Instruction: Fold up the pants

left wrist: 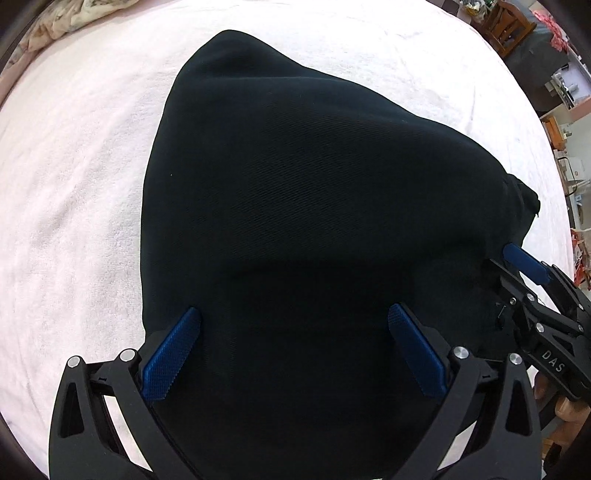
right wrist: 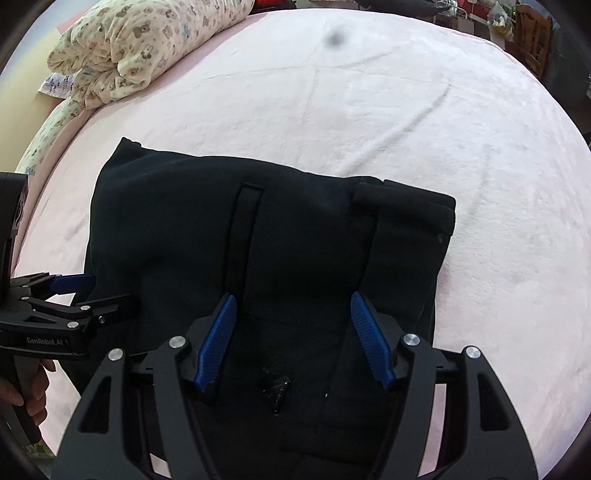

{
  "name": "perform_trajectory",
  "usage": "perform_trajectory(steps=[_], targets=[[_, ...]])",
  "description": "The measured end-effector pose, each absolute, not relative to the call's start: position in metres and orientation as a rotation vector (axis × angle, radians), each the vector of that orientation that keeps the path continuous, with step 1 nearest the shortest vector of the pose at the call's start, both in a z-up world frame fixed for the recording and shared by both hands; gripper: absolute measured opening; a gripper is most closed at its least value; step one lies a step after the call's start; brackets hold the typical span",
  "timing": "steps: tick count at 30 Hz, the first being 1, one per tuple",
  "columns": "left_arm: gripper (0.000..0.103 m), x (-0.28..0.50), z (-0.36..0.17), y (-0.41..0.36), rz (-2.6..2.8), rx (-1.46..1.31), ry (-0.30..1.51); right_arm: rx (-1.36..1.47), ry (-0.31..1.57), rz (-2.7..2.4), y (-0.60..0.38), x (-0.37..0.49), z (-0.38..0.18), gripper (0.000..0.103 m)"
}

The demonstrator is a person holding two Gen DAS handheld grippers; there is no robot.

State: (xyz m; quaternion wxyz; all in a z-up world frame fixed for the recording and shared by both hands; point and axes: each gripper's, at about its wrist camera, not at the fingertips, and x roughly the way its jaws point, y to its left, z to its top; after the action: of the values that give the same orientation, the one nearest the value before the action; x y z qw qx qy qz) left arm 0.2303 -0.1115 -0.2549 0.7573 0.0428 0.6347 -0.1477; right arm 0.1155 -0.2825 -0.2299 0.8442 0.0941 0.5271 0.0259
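Observation:
The dark navy pants lie in a folded pile on the pale pink bed cover. My left gripper is open, its blue pads spread just above the near edge of the pile. The pants also show in the right wrist view, with a belt loop and the waistband end at the far right. My right gripper is open above the pile's near part. Each gripper shows in the other's view: the right one at the pile's right end, the left one at its left edge. Neither holds cloth.
A rolled floral quilt lies at the far left of the bed. A wooden chair and cluttered shelves stand beyond the bed's far right edge. A small dark spot marks the cover far ahead.

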Motion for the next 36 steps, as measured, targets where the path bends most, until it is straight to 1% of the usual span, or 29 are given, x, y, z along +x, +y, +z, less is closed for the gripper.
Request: perform_trajectory(steps=[1,2,4,6,7,8,10,12,15,17,20,22,24,25,31,34,35,36], targets=[[0.102,0.231,-0.254,-0.110,-0.325,0.091,1.395,0.202,1.116,0.062,-0.285,0.117,-0.231,0.067],[0.102,0.233,-0.251,-0.109,-0.334,0.074,1.412,0.223,1.118,0.086,-0.289,0.117,-0.229,0.074],[0.102,0.236,-0.240,-0.101,-0.367,0.015,1.400,0.291,1.107,0.152,-0.300,0.111,-0.221,0.081],[0.102,0.236,-0.225,-0.091,-0.403,-0.024,1.345,0.333,1.079,0.192,-0.311,0.104,-0.209,0.085],[0.102,0.236,-0.217,-0.085,-0.408,-0.019,1.310,0.351,1.061,0.208,-0.318,0.100,-0.203,0.090],[0.102,0.237,-0.211,-0.079,-0.411,0.002,1.273,0.365,1.054,0.216,-0.320,0.102,-0.200,0.097],[0.102,0.240,-0.206,-0.071,-0.387,0.065,1.253,0.417,1.048,0.209,-0.339,0.097,-0.195,0.101],[0.102,0.246,-0.210,-0.061,-0.363,0.126,1.257,0.485,1.058,0.201,-0.357,0.093,-0.196,0.101],[0.102,0.255,-0.217,-0.043,-0.359,0.115,1.293,0.609,1.148,0.161,-0.382,0.097,-0.213,0.101],[0.102,0.263,-0.225,-0.034,-0.408,0.006,1.352,0.682,1.190,0.176,-0.393,0.099,-0.226,0.101],[0.102,0.273,-0.241,-0.019,-0.436,-0.080,1.442,0.706,1.218,0.213,-0.393,0.105,-0.240,0.101],[0.102,0.268,-0.243,-0.033,-0.471,-0.116,1.470,0.714,1.240,0.234,-0.389,0.110,-0.249,0.101],[0.102,0.274,-0.247,-0.028,-0.520,-0.191,1.504,0.765,1.264,0.268,-0.389,0.111,-0.259,0.101],[0.102,0.271,-0.257,-0.034,-0.534,-0.223,1.525,0.791,1.271,0.283,-0.391,0.111,-0.263,0.101],[0.102,0.265,-0.268,-0.035,-0.590,-0.266,1.597,0.880,1.238,0.358,-0.396,0.107,-0.270,0.101],[0.102,0.261,-0.258,-0.036,-0.609,-0.289,1.630,0.876,1.228,0.376,-0.395,0.105,-0.273,0.101],[0.102,0.258,-0.258,-0.025,-0.614,-0.294,1.638,0.868,1.226,0.380,-0.397,0.103,-0.273,0.101],[0.102,0.264,-0.264,-0.038,-0.623,-0.297,1.644,0.853,1.221,0.387,-0.396,0.102,-0.273,0.101]])
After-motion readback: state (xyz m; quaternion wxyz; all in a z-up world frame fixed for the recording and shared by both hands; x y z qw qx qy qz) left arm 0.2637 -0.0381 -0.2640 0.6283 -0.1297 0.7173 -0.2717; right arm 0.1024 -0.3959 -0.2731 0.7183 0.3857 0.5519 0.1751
